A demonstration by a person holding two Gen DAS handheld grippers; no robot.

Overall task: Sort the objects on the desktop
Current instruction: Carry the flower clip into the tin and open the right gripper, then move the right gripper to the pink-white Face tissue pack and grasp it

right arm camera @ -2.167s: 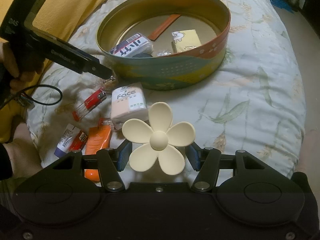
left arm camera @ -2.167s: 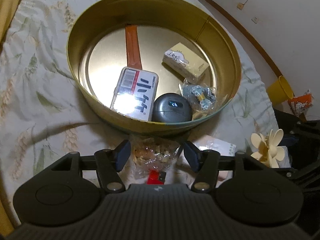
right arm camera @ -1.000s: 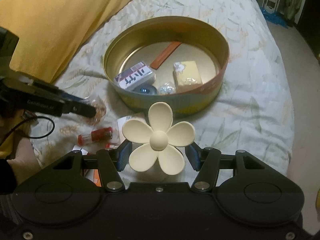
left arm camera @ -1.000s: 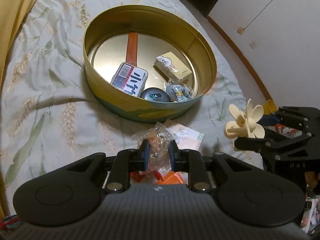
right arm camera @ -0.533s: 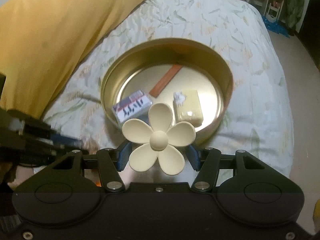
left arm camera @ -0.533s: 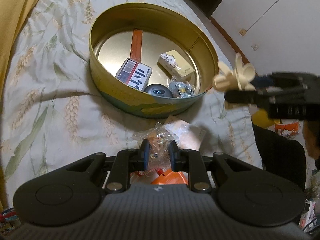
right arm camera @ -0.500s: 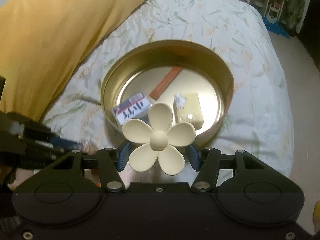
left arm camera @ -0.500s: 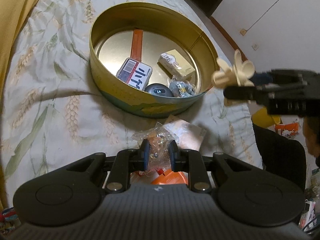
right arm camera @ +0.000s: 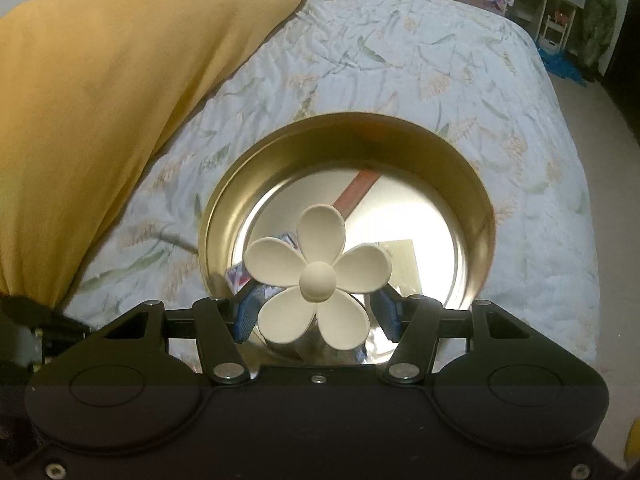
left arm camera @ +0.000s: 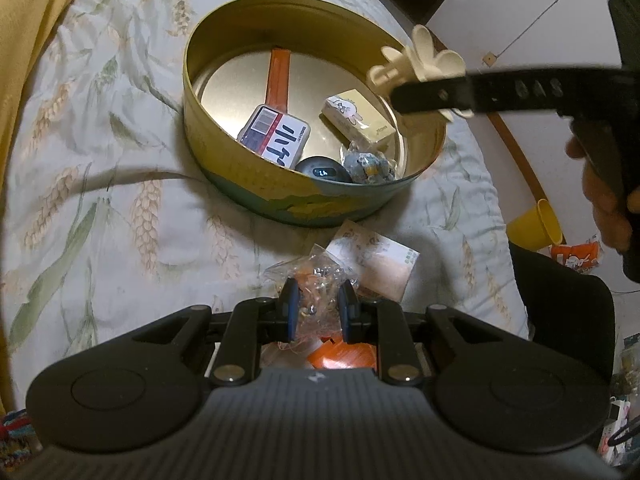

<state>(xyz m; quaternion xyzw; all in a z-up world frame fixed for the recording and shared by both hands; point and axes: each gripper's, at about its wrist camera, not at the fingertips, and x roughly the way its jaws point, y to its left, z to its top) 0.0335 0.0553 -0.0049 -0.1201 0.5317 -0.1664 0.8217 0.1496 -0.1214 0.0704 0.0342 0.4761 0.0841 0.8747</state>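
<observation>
A round gold tin (left arm camera: 192, 92) sits on the leaf-patterned bedspread. It holds an orange strip (left arm camera: 278, 76), a red-and-white box (left arm camera: 276, 136), a yellow box (left arm camera: 356, 116), a dark round case (left arm camera: 320, 170) and a small bagged figure (left arm camera: 368, 164). My left gripper (left arm camera: 319, 312) is shut on a clear plastic bag (left arm camera: 316, 276) of small bits, just in front of the tin. My right gripper (right arm camera: 318, 316) is shut on a cream flower hair clip (right arm camera: 318, 276), held above the tin (right arm camera: 360, 136). In the left wrist view the clip (left arm camera: 424, 60) hangs over the tin's right rim.
A tissue pack (left arm camera: 380, 260) and an orange packet (left arm camera: 340, 356) lie by the left gripper. A yellow cup (left arm camera: 536, 228) stands off the bed at right, below a person's hand (left arm camera: 608, 200). A yellow pillow (right arm camera: 100, 100) fills the left side.
The left gripper closed on the plastic bag and then stayed put. The right gripper carried the flower clip from beside the tin to above its inside.
</observation>
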